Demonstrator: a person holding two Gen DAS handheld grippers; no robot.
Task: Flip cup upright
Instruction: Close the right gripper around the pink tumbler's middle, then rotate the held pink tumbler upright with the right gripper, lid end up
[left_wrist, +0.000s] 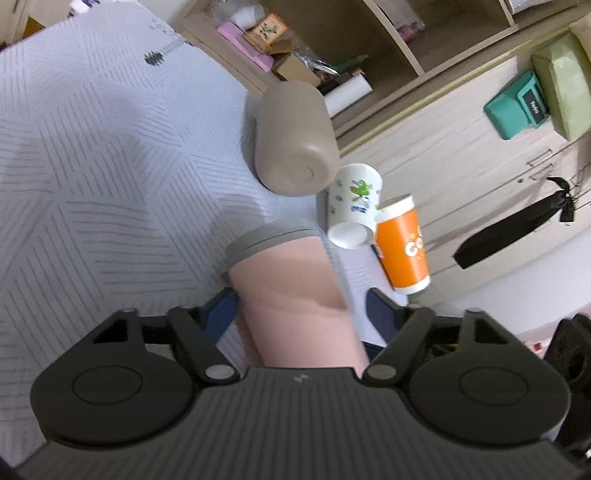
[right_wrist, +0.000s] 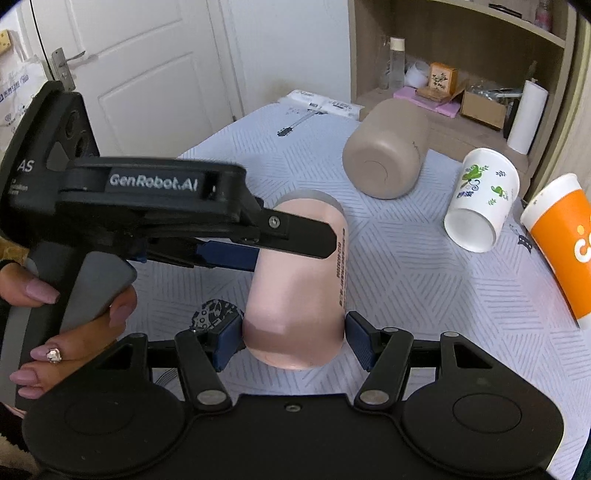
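Note:
A pink cup (right_wrist: 299, 291) with a grey rim (left_wrist: 269, 236) is held tilted above the patterned tablecloth (right_wrist: 406, 295). It also shows in the left wrist view (left_wrist: 291, 299). My left gripper (left_wrist: 299, 310) straddles its body; a gap shows beside the right pad, so its grip is unclear. It also shows from the side in the right wrist view (right_wrist: 258, 240). My right gripper (right_wrist: 295, 339) closes on the cup's base end, its blue pads (right_wrist: 231, 338) against the sides.
A beige cup (right_wrist: 388, 151) lies on its side behind. A white paper cup with green print (right_wrist: 480, 199) lies tipped, and an orange paper cup (right_wrist: 565, 251) stands mouth-down at the right. Shelves with boxes (right_wrist: 480, 103) stand behind the table.

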